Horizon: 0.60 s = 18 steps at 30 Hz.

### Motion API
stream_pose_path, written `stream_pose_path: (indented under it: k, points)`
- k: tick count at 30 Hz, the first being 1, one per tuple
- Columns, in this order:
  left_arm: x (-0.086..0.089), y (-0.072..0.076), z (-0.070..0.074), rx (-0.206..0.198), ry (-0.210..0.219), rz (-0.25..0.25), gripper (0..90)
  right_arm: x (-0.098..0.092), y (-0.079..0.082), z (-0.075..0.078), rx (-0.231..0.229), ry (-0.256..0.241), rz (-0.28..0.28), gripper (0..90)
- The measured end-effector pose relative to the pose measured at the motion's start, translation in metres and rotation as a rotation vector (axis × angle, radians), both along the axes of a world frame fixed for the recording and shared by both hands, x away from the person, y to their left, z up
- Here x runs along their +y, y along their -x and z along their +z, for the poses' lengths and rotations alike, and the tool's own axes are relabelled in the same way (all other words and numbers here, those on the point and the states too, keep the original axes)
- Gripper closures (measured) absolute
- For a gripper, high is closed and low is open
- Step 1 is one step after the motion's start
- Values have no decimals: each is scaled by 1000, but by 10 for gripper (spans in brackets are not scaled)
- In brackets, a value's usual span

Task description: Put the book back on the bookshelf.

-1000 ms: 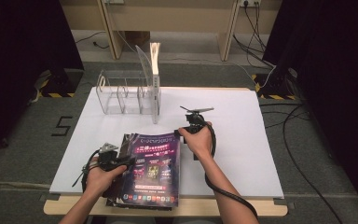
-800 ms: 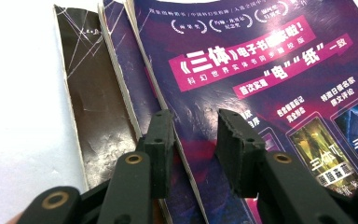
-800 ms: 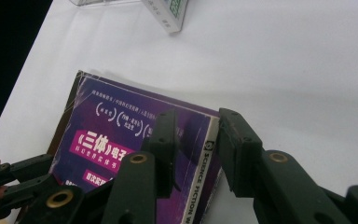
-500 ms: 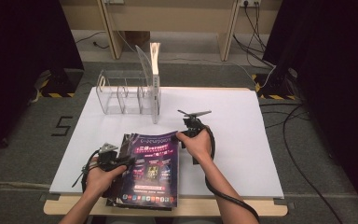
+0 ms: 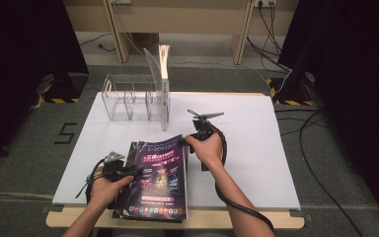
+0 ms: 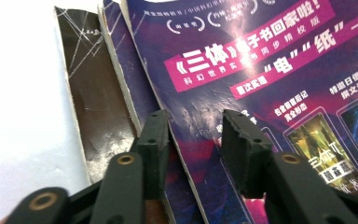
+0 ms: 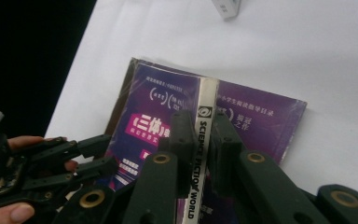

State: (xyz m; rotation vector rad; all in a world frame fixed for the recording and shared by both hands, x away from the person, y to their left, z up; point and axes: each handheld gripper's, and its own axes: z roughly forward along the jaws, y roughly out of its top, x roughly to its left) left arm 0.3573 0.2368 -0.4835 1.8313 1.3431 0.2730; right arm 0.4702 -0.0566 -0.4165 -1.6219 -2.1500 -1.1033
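Note:
A stack of purple magazines (image 5: 160,180) lies near the front edge of the white table (image 5: 256,148). My right gripper (image 5: 181,143) is at the stack's far right corner. In the right gripper view this gripper (image 7: 198,126) is shut on the top magazine's white spine (image 7: 205,100), printed "SCIENCE FICTION WORLD". My left gripper (image 5: 138,172) is at the stack's left edge. In the left gripper view it (image 6: 193,126) is open, its jaws resting over the top cover (image 6: 261,60) close to that edge. Two lower magazines (image 6: 98,107) stick out on the left.
A clear acrylic file rack (image 5: 128,101) stands at the back left of the table, with a thin white book (image 5: 164,84) upright at its right end. Bare white tabletop stretches to the right of the stack. Cables (image 5: 316,158) lie on the floor at the right.
Almost nothing differs. My right gripper has shifted very slightly at the stack's far right corner, and the left one has stayed in place.

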Motion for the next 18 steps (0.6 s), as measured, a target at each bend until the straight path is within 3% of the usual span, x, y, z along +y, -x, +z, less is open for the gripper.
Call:
stream_pose_path:
  k: [4,12,18]
  points:
    - [3,0,3,-11,-2,7,547,1,4,5,-29,-28,-10,829]
    - [7,4,17,-61,20,14,509,10,8,19,-93,-21,8,831]
    - [7,5,25,-85,33,15,508,18,14,33,-186,-10,16,832]
